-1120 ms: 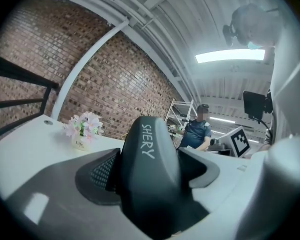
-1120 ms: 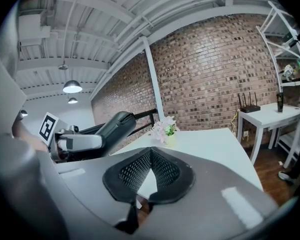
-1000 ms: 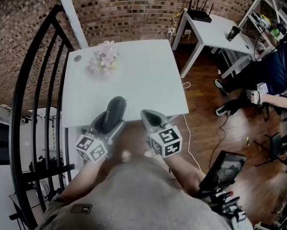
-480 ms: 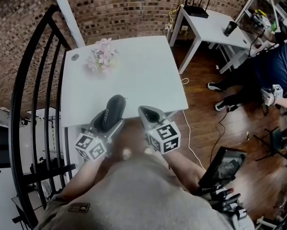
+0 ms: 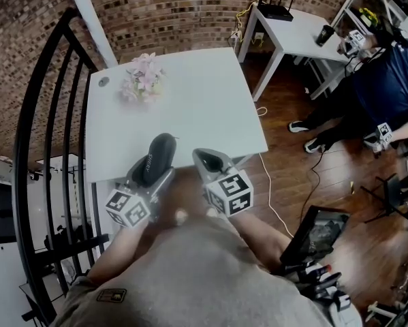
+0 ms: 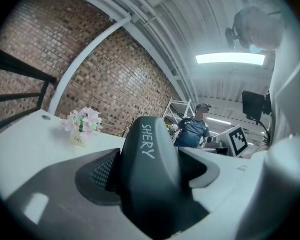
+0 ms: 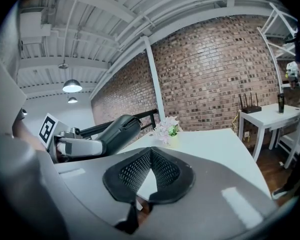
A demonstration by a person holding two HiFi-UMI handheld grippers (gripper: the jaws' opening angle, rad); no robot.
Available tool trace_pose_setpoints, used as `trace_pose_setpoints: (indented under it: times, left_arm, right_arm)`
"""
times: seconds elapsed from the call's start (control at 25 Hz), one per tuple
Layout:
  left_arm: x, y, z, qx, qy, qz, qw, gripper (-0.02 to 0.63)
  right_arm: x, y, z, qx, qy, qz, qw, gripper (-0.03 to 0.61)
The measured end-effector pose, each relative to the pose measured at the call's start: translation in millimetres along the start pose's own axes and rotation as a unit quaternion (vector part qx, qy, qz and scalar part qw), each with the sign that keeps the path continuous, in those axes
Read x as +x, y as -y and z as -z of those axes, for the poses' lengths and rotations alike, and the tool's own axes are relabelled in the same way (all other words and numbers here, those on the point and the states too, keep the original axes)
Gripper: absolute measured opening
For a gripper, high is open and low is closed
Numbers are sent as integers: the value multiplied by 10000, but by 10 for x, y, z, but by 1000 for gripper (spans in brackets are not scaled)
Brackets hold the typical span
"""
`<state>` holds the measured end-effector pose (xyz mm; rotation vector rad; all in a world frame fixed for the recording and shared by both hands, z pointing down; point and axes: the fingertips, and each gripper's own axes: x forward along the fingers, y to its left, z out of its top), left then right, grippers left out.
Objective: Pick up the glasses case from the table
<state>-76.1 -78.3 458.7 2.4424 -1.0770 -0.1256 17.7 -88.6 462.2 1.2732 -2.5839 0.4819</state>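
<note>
OP: Left tongs (image 6: 148, 171) are clamping the dark glasses case (image 5: 156, 159) across its middle, one pad on each side. The case is pointing up and away, hanging over the near edge of the white table (image 5: 204, 101) and not touching it. Right tongs (image 7: 148, 169) are sitting just beside it, squeezed closed on nothing.

Reply: Makes sense, I'm guessing a middle grip is stopping the rounded shell from tipping either way. The pickup is looking basically done to me, and the right one is just idling out of the way.

OP: Yeah. Only a little pot of pink flowers (image 5: 141, 84) is sitting on the table, at the far left corner, well apart from the case. A brick wall (image 5: 176, 12) is running behind, wood floor (image 5: 292, 182) on the right, black railing (image 5: 47, 114) on the left, and a person in blue (image 5: 387, 87) is sitting near a second white table (image 5: 292, 39).
</note>
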Motion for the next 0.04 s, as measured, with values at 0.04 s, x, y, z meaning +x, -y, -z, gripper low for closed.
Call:
trace_pose_setpoints:
  times: [0.04]
  left_arm:
    - [5,-5,-3,-2,-5,5,10000,356]
  right_arm:
    - [8,0,-4,2,1,1,10000,11]
